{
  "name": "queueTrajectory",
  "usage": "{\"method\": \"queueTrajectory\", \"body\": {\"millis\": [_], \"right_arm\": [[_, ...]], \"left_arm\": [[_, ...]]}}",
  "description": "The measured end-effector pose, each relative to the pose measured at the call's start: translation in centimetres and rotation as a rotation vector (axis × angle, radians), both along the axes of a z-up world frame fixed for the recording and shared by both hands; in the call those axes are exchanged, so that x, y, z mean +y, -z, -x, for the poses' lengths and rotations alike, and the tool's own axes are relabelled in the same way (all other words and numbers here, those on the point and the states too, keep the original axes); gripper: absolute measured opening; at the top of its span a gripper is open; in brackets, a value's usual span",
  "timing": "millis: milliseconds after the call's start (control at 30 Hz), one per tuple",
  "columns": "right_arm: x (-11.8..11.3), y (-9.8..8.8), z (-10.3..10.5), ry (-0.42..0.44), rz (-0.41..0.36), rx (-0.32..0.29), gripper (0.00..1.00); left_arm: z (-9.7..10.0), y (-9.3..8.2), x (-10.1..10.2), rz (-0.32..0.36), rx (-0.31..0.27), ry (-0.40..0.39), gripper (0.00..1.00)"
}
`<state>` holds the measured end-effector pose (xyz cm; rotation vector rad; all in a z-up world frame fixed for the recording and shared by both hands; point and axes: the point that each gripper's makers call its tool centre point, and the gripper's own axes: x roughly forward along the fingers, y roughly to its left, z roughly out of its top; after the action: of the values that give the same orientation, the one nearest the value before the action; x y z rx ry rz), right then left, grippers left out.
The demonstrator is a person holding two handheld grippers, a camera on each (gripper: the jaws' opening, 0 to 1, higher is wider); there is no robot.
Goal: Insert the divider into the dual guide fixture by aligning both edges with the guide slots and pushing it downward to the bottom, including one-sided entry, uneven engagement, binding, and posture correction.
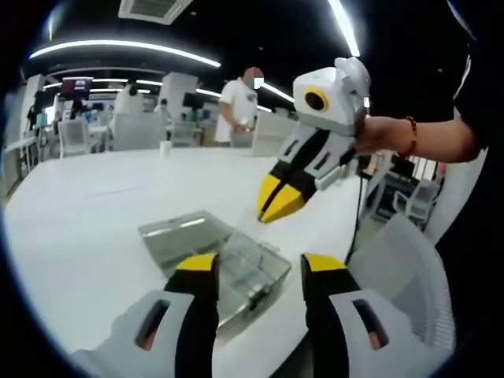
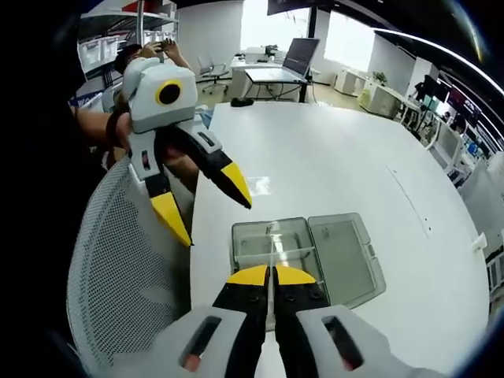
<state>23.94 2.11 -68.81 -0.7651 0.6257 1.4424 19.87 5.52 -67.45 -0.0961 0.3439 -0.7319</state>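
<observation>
Item: divider, thin clear plate. We are pinching its top edge in the closed right gripper, holding it upright directly above the open clear fixture on the table. Left gripper is hovering wide open and empty.

A white table occupied the near scene, with a white mesh chair at its left edge. A laptop stood on a far desk. In the left gripper view, a person in a white shirt stood beyond the table, and ceiling light strips ran overhead.
</observation>
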Motion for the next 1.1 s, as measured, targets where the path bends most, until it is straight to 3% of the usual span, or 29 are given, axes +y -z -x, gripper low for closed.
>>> {"method": "queueTrajectory", "body": {"millis": [600,1100], "right_arm": [[-0.1,1.9,-0.7,-0.019,0.024,0.000,0.00],[0.0,3.4,-1.3,-0.052,0.029,-0.011,0.00]], "left_arm": [[-0.4,0.4,-0.1,-0.005,0.018,-0.018,0.59],[-0.5,1.2,0.6,-0.017,0.044,-0.037,0.61]]}}
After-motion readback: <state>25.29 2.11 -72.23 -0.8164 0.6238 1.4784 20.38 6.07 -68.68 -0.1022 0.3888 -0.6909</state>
